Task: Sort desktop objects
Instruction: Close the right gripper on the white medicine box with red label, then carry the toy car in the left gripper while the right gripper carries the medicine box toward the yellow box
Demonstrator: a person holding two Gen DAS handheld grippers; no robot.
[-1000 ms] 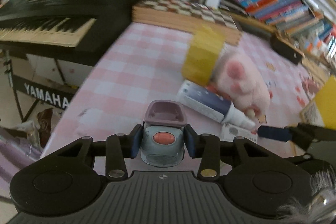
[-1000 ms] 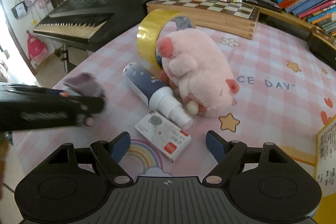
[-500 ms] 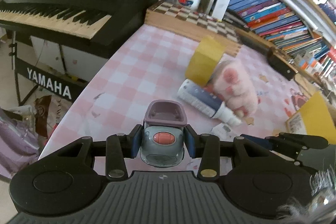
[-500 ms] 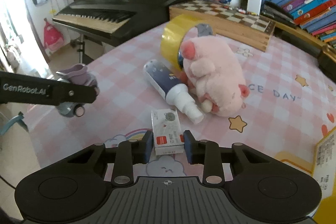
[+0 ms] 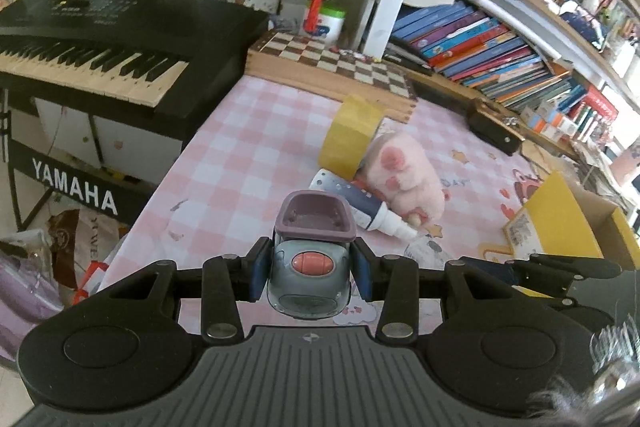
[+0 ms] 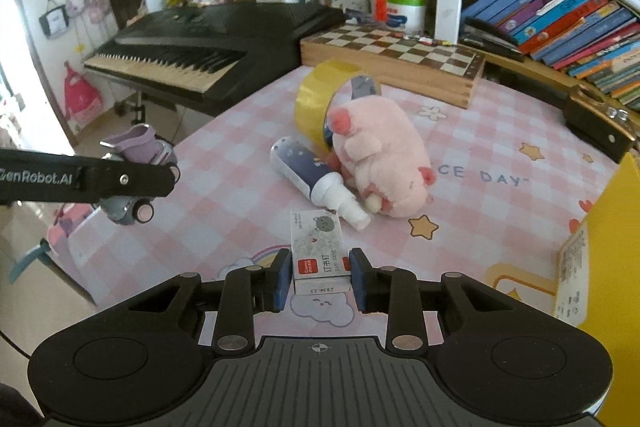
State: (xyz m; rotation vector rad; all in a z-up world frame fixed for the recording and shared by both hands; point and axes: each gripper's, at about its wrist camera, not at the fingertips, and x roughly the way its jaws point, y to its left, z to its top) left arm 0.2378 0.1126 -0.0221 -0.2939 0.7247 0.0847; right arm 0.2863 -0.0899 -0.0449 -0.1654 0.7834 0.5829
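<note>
Left hand-held gripper (image 5: 311, 273) is level, off the tabletop's (image 5: 240, 163) left edge, clamped on a grey-purple toy car (image 5: 310, 267) held in the air. Right hand-held gripper (image 6: 320, 277) is low over the tabletop, clamped on a white staples box (image 6: 318, 247). Spray bottle (image 6: 316, 183), plush pig (image 6: 380, 167) and yellow tape roll (image 6: 316, 103) lie touching mid-table. Yellow box (image 6: 600, 247) at right; contents not visible.

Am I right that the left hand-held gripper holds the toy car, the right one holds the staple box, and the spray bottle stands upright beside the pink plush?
Nearly. The spray bottle lies on its side against the pink plush, as the right wrist view shows. The rest holds: the left hand-held gripper grips the toy car, and the right hand-held gripper grips the staple box.
</note>
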